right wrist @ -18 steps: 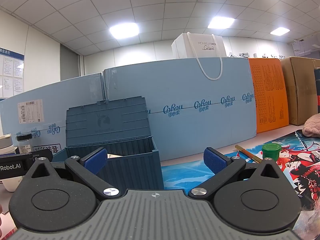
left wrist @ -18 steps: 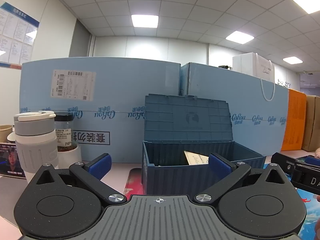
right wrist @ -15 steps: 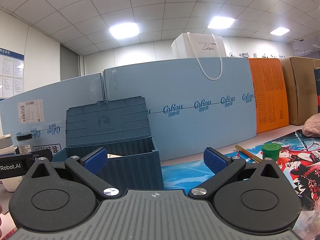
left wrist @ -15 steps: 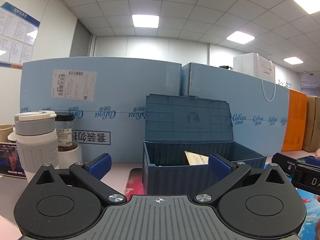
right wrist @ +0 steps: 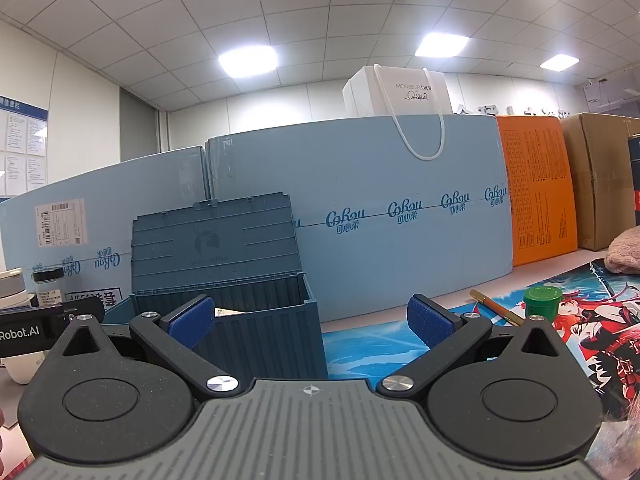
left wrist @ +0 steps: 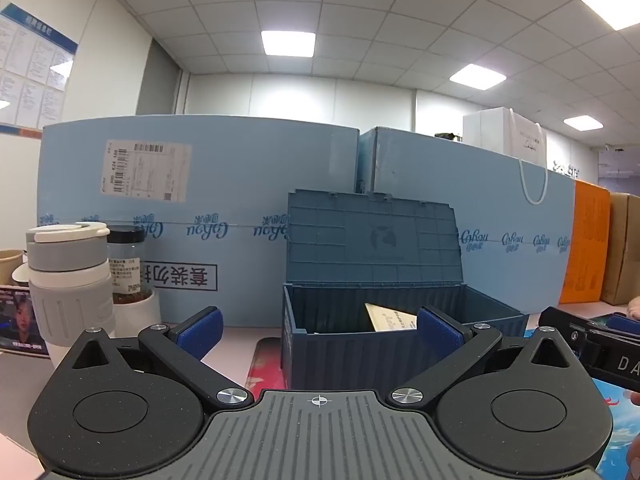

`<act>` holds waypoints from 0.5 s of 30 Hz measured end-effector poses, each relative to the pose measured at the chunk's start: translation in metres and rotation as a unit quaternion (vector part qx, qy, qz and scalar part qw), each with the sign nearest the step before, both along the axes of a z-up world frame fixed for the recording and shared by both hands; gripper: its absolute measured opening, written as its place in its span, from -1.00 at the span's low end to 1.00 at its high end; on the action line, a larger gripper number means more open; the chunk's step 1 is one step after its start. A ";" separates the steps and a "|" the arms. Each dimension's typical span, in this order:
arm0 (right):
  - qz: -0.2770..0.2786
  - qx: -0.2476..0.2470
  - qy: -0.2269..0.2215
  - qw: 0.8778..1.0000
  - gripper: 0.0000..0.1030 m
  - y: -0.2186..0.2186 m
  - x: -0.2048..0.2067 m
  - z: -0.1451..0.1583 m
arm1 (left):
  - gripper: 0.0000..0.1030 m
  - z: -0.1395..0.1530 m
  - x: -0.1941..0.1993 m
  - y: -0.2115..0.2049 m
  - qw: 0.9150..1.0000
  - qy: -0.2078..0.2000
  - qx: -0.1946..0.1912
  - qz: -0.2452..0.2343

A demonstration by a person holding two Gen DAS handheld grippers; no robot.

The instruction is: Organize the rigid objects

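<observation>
A dark blue container-style box (left wrist: 360, 356) stands open on the table, its lid (left wrist: 372, 236) tipped up behind it. A pale card (left wrist: 390, 318) leans inside. My left gripper (left wrist: 318, 330) is open and empty just in front of the box. The box also shows in the right wrist view (right wrist: 260, 332), to the left. My right gripper (right wrist: 310, 320) is open and empty beside the box's right end. A green-capped jar (right wrist: 541, 302) and a gold pen (right wrist: 496, 312) lie on the printed mat (right wrist: 368, 348) to its right.
Light blue foam boards (left wrist: 200, 216) wall off the back. A white and grey bottle (left wrist: 68, 276), a dark-capped jar (left wrist: 126, 264) and a white cup stand at left. An orange box (right wrist: 536, 188), a brown carton (right wrist: 600, 176) and a pink knit item (right wrist: 624, 250) sit at right.
</observation>
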State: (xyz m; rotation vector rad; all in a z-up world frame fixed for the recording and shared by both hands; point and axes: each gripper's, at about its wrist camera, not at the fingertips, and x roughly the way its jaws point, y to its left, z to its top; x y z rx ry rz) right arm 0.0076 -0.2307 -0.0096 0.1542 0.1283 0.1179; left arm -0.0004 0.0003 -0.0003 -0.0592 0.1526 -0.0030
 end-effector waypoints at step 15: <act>0.000 0.000 0.000 1.000 1.00 0.000 0.000 0.000 | 1.00 0.000 0.001 0.001 1.000 0.002 -0.005 -0.003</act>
